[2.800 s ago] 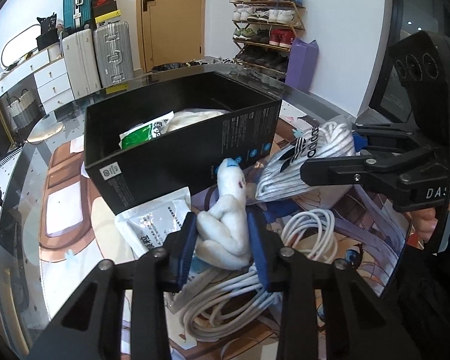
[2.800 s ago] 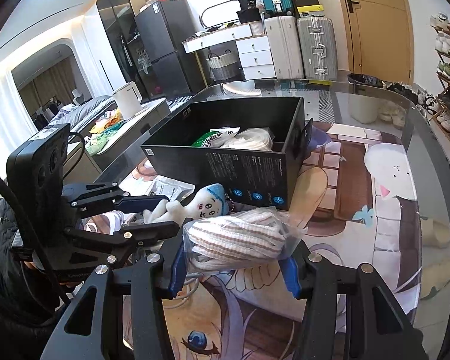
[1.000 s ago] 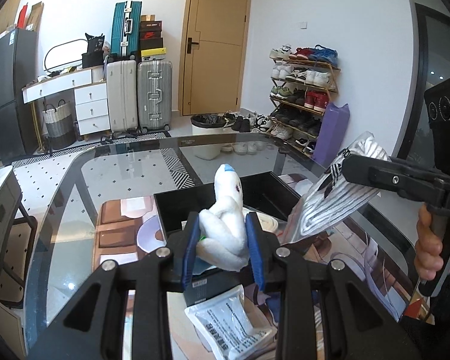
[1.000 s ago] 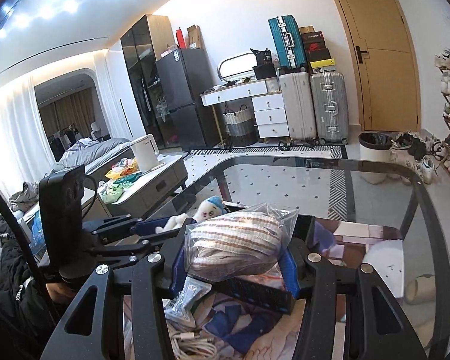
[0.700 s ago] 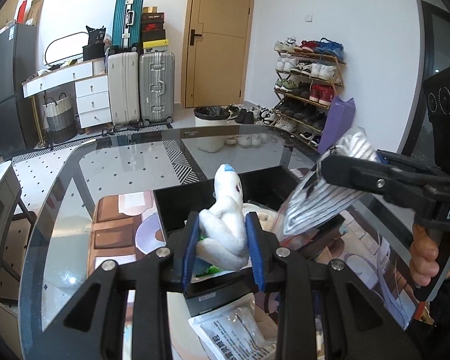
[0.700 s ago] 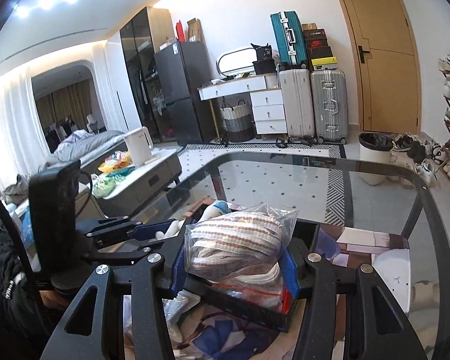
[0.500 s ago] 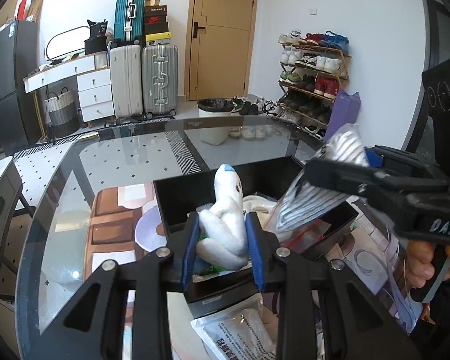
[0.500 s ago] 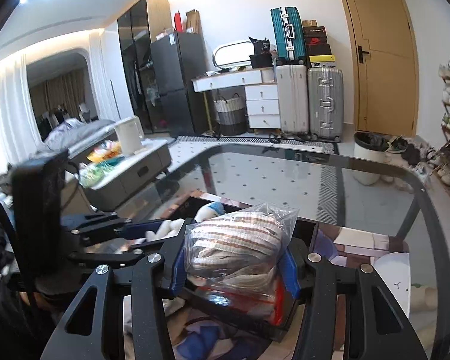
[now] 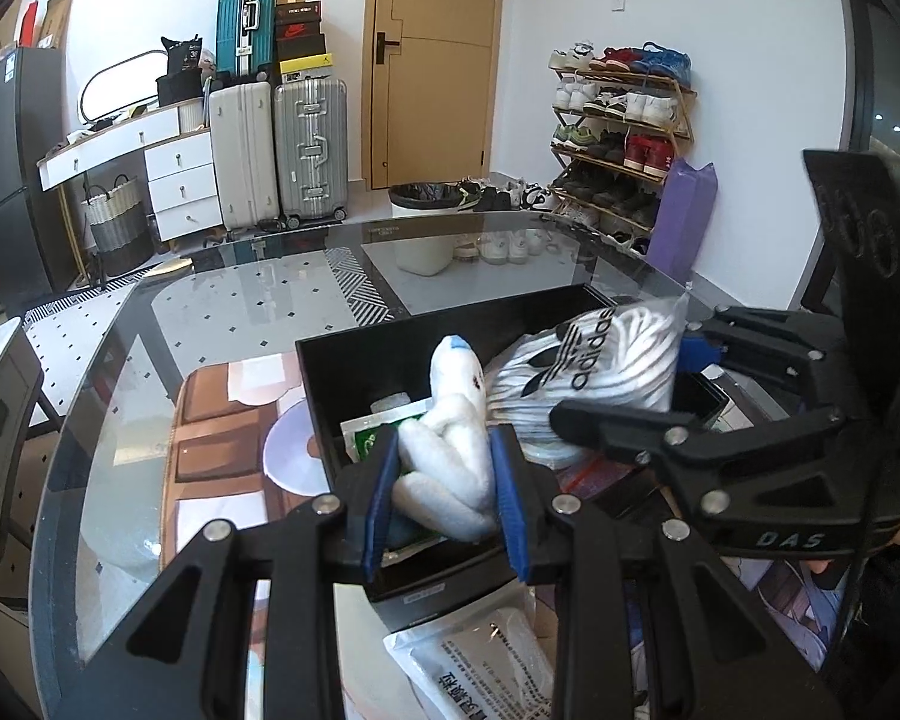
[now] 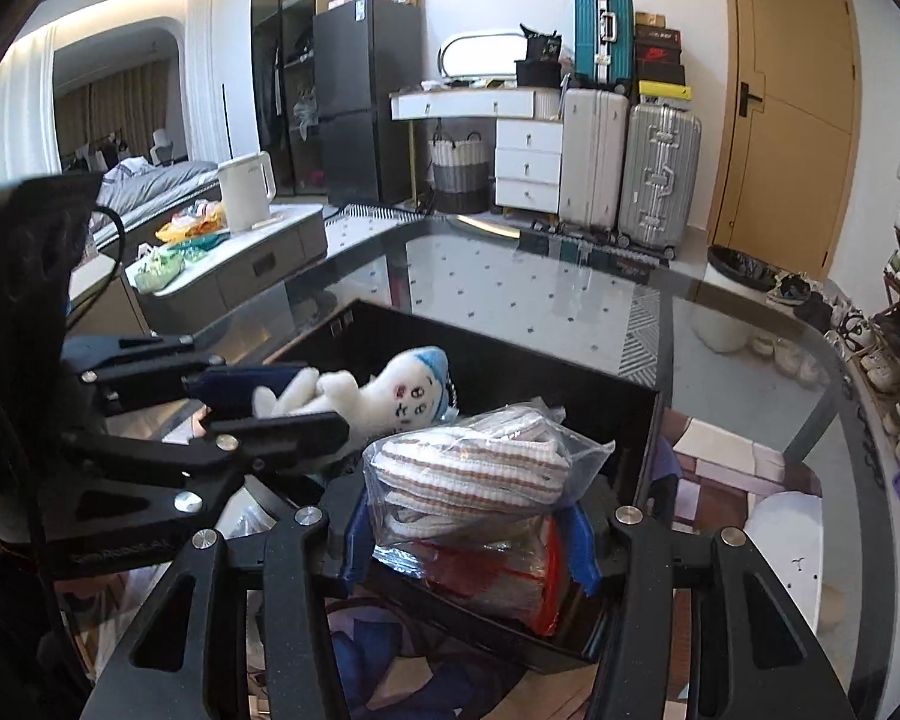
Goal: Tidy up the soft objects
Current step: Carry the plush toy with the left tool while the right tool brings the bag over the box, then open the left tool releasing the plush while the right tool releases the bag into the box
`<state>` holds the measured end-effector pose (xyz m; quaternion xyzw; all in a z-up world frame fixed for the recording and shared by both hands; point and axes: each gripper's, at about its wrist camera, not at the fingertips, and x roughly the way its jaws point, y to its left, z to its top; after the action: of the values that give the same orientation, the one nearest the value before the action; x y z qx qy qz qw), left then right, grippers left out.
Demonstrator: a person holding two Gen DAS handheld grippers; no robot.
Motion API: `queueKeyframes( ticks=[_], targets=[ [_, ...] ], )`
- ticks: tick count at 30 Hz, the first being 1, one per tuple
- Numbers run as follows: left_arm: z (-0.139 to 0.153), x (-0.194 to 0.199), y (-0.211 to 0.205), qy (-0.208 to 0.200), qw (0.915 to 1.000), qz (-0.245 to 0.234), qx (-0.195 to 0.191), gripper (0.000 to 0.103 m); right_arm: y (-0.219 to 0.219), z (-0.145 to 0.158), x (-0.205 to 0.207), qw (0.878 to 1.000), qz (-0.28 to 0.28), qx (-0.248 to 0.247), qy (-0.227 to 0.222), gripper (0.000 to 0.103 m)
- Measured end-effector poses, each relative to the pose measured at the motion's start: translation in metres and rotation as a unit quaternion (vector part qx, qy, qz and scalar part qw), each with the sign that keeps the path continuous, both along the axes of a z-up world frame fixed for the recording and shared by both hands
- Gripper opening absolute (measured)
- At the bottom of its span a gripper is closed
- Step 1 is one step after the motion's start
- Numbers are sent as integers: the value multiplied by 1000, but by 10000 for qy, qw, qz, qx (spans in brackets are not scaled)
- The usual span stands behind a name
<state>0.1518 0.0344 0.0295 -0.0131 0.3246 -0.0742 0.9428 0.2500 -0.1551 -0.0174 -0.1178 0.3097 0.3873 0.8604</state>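
My left gripper (image 9: 444, 480) is shut on a small white plush doll (image 9: 450, 444) with a blue cap, held over the near end of an open black box (image 9: 354, 360) on the glass table. From the right wrist view the doll (image 10: 390, 390) shows its face above the box (image 10: 510, 354). My right gripper (image 10: 468, 516) is shut on a clear bag of striped socks (image 10: 468, 468), low over the box's right half. That sock bag (image 9: 594, 360), printed with a brand logo, hangs just right of the doll. A green packet (image 9: 369, 435) lies inside the box.
A white foil pouch (image 9: 486, 666) lies on the table in front of the box. A red-edged bag (image 10: 510, 576) sits in the box under the socks. Printed mats cover part of the glass table (image 9: 240, 300). Suitcases, a shoe rack and a door stand beyond.
Both grippers have come down over the box with their loads. The sock bag swung in from the right and now hangs low inside the box rim, beside the doll.
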Motion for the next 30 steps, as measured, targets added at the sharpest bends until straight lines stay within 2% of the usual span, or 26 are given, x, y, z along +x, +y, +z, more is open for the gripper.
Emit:
queueKeyframes(
  ticks=[10,18,20,23,27,29,30],
  targets=[
    [0,-2,0,32,9999,-90,69,30,0,-6,11,9992,49,-76,378,51],
    [1,-4,-2,44,9998,-150,115,30,-3,-3,5,9991,30,-121,408,55],
    [1,-2,0,63,9998,-153,84,31,-4,-2,4,9995,-18,-185,260,69],
    [3,-3,1,68,9998,-151,55,32,-11,4,0,9998,-92,-151,66,84],
    [6,-8,2,65,9998,-166,26,36,-23,14,-10,9996,-177,-111,-196,90],
    [10,-12,1,31,9999,-160,29,51,-30,16,-13,9996,-191,-100,-203,96],
    [12,-15,2,-1,9999,-156,21,56,-34,17,-15,9996,-195,-81,-191,98]
  ],
)
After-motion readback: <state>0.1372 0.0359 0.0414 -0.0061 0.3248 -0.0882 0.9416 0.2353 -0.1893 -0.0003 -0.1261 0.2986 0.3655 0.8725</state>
